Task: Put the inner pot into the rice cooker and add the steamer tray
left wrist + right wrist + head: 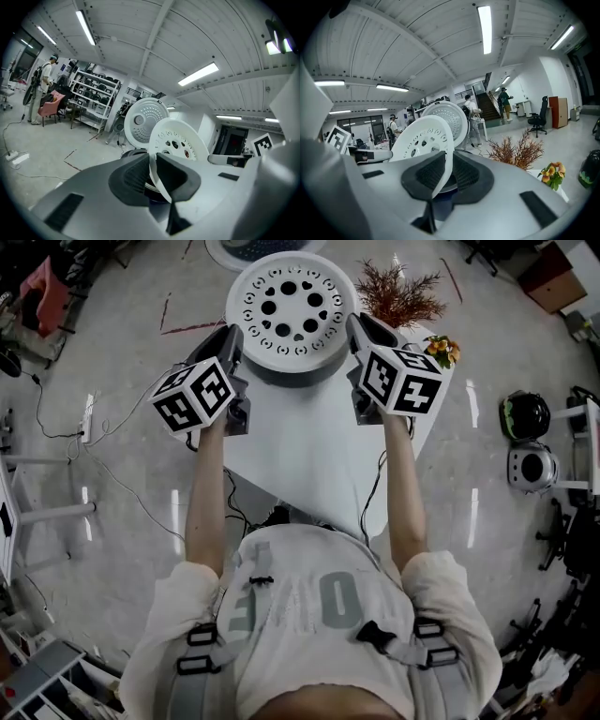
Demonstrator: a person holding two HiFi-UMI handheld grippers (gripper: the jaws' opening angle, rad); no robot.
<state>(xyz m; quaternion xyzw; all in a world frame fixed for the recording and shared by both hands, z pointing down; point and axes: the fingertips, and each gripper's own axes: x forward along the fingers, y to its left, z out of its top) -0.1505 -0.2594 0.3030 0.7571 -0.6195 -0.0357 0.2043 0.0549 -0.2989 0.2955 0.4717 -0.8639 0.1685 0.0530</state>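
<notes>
My left gripper (234, 341) and right gripper (354, 332) each pinch opposite rims of the steamer tray (291, 352), so 2 grips hold it level, seemingly above the rice cooker (281, 379)

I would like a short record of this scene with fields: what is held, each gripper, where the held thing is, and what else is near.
Held: steamer tray, white, with round holes
Left gripper: fingers shut on the tray's left rim
Right gripper: fingers shut on the tray's right rim
Tray place: over the rice cooker, whose lid stands open
Nearby: dried plant and orange flowers at the right of the table
</notes>
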